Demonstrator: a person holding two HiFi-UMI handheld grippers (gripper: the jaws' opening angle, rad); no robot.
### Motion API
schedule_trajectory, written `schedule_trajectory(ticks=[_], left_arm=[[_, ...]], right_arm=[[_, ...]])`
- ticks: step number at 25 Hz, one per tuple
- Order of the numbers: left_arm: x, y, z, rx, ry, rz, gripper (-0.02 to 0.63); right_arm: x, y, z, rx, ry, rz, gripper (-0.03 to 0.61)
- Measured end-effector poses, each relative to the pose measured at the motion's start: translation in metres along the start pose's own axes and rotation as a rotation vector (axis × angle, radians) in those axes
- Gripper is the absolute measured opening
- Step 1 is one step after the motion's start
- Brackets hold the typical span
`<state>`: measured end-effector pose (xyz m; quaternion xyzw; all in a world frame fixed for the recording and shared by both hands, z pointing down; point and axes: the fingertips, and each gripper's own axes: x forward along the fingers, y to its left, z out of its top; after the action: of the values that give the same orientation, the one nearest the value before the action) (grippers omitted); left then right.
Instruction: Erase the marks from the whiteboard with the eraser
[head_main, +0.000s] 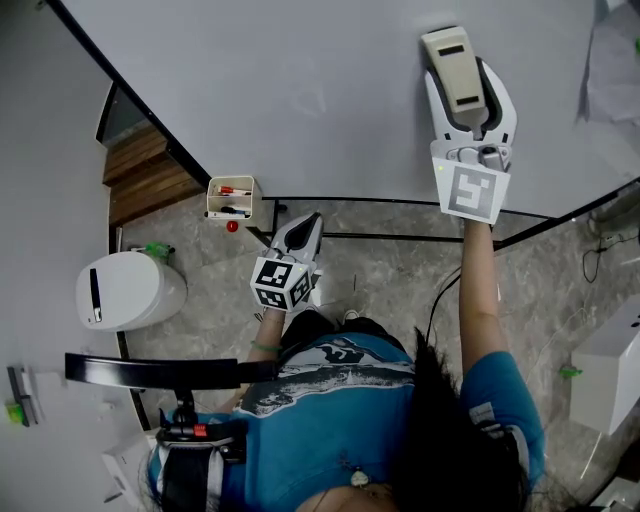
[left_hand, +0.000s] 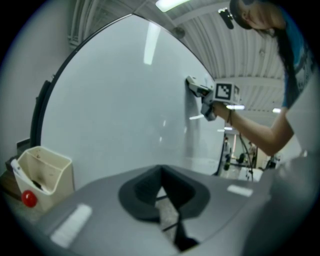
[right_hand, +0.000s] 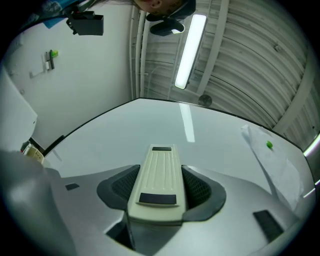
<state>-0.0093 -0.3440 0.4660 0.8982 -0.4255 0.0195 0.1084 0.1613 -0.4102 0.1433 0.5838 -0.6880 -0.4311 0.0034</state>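
Right hand-held gripper (head_main: 462, 75): its jaws are clamping the eraser from both sides, with the arm reaching up at full stretch.
Eraser (right_hand: 159, 175): a cream block with ribbed back is sitting lengthwise between the right hand-held gripper's dark pads, poking out past the fingertips and lying flat against the board.
Whiteboard (head_main: 300, 90): the large pale surface is spreading ahead of and around the right hand-held gripper, and its black-edged frame is running down to the left of the left hand-held gripper.
Left hand-held gripper (head_main: 300, 232): it is hanging low, well below the right one, near the board's lower edge; its jaws are meeting at the tips with nothing between them, only floor showing through the gap behind.
Marker holder (head_main: 232, 198): a cream box is hanging just to the left of the left hand-held gripper, with a red dot (head_main: 232, 226) showing right under it.
Paper sheet (right_hand: 285, 155): it is lying on the board off to the right of the right hand-held gripper, apart from the eraser.
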Motion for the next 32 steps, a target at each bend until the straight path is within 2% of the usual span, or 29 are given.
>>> schedule_trajectory(ticks=[2, 3, 8, 14, 20, 25, 32], left_arm=[[-0.001, 0.001, -0.002, -0.002, 0.004, -0.002, 0.003], [-0.001, 0.001, -0.003, -0.002, 0.006, -0.004, 0.003], [-0.006, 0.007, -0.003, -0.002, 0.009, -0.002, 0.003], [-0.017, 0.022, -0.005, -0.004, 0.009, 0.028, 0.003], [-0.034, 0.037, -0.005, -0.009, 0.01, 0.07, 0.003], [-0.044, 0.048, -0.008, -0.011, 0.011, 0.095, 0.003], [-0.044, 0.056, -0.01, -0.017, 0.023, 0.097, 0.003]], right_arm=[[0.0, 0.027, -0.008, -0.069, 0.071, 0.062, 0.264], [0.0, 0.041, -0.011, -0.07, 0.089, 0.08, 0.263], [0.0, 0.109, -0.015, -0.022, 0.077, 0.149, 0.263], [-0.011, 0.201, -0.031, -0.142, 0.081, 0.276, 0.264], [-0.027, 0.27, -0.048, -0.175, 0.115, 0.404, 0.263], [-0.035, 0.297, -0.059, -0.18, 0.135, 0.451, 0.264], [-0.028, 0.29, -0.061, -0.219, 0.147, 0.455, 0.263]])
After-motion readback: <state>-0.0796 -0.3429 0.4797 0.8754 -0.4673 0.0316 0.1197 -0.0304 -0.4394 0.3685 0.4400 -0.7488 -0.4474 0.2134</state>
